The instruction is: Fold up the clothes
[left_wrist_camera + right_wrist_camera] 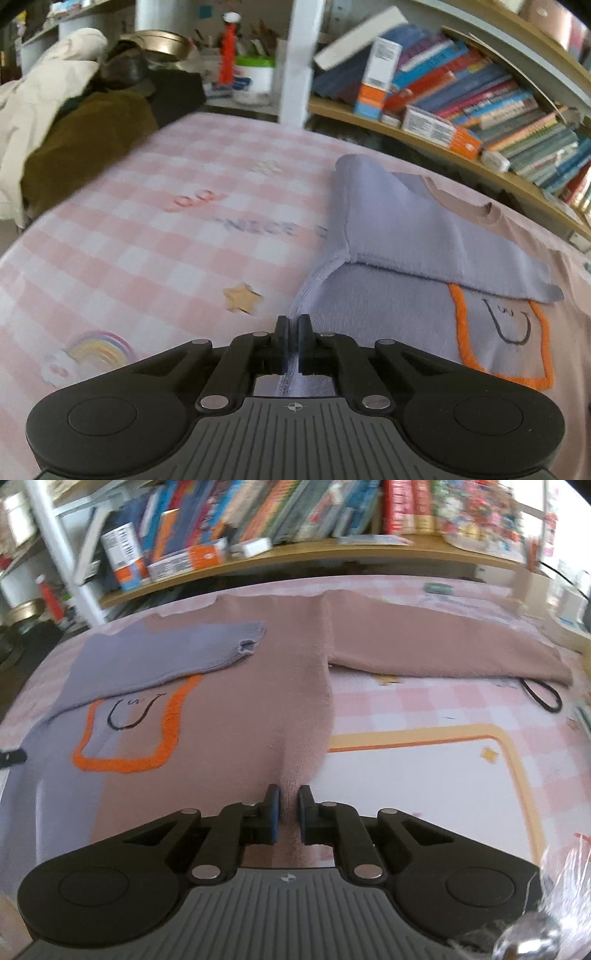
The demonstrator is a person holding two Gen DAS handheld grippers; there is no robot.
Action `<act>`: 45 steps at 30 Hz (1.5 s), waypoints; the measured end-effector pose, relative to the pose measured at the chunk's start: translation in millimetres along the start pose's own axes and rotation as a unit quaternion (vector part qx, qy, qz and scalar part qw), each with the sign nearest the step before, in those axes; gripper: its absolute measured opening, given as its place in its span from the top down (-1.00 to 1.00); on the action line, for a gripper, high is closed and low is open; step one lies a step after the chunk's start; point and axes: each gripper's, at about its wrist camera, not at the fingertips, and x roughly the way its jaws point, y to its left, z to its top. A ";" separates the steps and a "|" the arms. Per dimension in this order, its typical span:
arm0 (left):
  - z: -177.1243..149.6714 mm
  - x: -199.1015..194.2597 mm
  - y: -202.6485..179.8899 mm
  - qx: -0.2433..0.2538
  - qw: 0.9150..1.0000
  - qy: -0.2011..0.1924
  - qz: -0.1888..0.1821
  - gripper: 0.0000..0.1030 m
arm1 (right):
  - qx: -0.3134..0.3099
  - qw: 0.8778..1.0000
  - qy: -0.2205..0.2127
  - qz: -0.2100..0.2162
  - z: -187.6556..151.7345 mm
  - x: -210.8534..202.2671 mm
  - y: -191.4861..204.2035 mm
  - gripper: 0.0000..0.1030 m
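Knitwear covers much of a bed: a two-tone sweater [236, 686], lavender on one half and dusty pink on the other, lies flat on a pink-and-white checked sheet [155, 229] printed with a star and a rainbow. On its front sits an orange outlined square [125, 734] with a thin black smile drawn inside. The lavender sleeve [173, 653] is folded across the chest, its cuff lying on the pink half, while the pink sleeve [443, 646] stretches straight out to the side over the sheet.

The left gripper [293, 343] has its jaws closed on the stitched lavender side edge of the sweater, with the seam pinched between the blue pads. The right gripper [289, 814] has its jaws drawn narrow on the pink side edge, a ridge of knit gathered between the pads.

Beyond the bed, a wooden shelf [295, 552] carries a row of colourful books. In the left wrist view, a heap of cream and olive clothes [66, 122] lies at the sheet's far corner. A black cord loop [543, 696] rests on the sheet near the pink cuff.
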 end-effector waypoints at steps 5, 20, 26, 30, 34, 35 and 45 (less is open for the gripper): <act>18.4 7.8 24.7 0.019 0.999 -0.006 0.025 0.92 | -0.034 0.999 0.004 0.023 5.7 9.4 36.8 0.81; 3.4 -39.0 -14.4 0.082 0.995 -0.038 0.031 -0.37 | -0.049 0.998 -0.034 0.003 5.6 -9.6 57.1 -0.24; -10.2 -37.6 -39.5 0.103 0.994 -0.022 0.001 -0.56 | -0.041 0.998 -0.039 -0.007 0.9 -15.3 50.2 -0.40; -19.4 -35.3 -51.0 0.107 0.994 -0.006 -0.006 -0.62 | -0.035 0.999 -0.037 -0.012 -2.1 -17.4 44.6 -0.40; -26.8 -35.1 -62.2 0.117 0.993 0.002 -0.017 -0.63 | -0.030 0.999 -0.038 -0.018 -2.8 -18.8 39.6 -0.40; -27.8 -35.2 -65.5 0.123 0.992 0.003 -0.021 -0.63 | -0.029 0.999 -0.039 -0.019 -2.8 -19.0 38.7 -0.41; -23.6 -32.1 -77.6 0.136 0.990 0.001 -0.026 -0.68 | -0.023 0.998 -0.046 -0.027 -0.6 -18.1 32.0 -0.41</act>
